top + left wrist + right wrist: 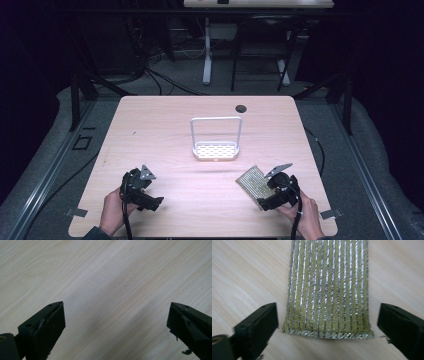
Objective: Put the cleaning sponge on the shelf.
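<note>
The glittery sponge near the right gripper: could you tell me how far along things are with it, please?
Nothing looks done yet. The gold-and-silver sponge lies flat on the table, apart from the white rack, which holds nothing. In hand: the right gripper has its jaws open on either side of the sponge's near edge, not closed. The left gripper is open over bare wood. Gripping and moving it is left, presumably.

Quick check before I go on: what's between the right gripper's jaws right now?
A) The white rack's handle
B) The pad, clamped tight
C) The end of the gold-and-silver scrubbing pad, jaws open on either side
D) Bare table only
C: in the right gripper view the right gripper has its jaws spread wide, with the near edge of the scrubbing pad lying flat on the table between them, touched by neither jaw.
</note>
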